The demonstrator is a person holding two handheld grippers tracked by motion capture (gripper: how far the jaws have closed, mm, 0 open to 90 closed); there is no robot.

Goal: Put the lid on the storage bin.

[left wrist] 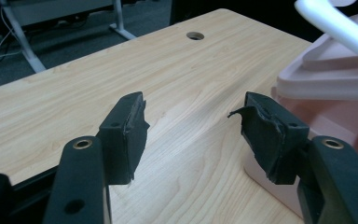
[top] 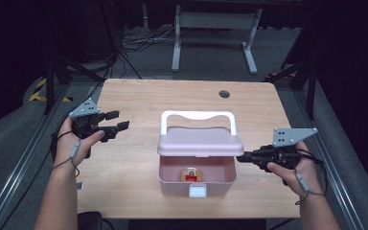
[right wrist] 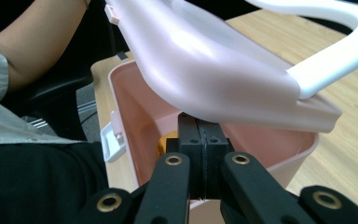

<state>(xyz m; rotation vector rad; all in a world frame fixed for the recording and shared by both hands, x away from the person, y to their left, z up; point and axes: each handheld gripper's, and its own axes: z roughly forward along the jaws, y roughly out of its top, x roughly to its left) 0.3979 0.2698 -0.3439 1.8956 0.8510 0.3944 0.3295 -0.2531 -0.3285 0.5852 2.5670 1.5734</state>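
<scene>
A pink box (top: 172, 186) stands at the table's front middle, its pink lid (top: 200, 142) raised part-way and its white handle (top: 197, 115) upright behind. Inside lies a round yellowish item with a red patch (top: 190, 174). My right gripper (top: 242, 157) is shut, its tips at the lid's right edge. In the right gripper view the closed jaws (right wrist: 200, 126) sit just beneath the tilted lid (right wrist: 205, 65), over the box's rim (right wrist: 126, 102). My left gripper (top: 120, 120) hovers open to the left of the box, with nothing between its fingers (left wrist: 126, 130).
A white latch (top: 198, 191) sits on the box's front wall. A cable hole (top: 224, 94) is at the table's far right. Bare wood lies left of the box (left wrist: 326, 116). A person's arm (right wrist: 37, 42) is on the box's far side in the right gripper view.
</scene>
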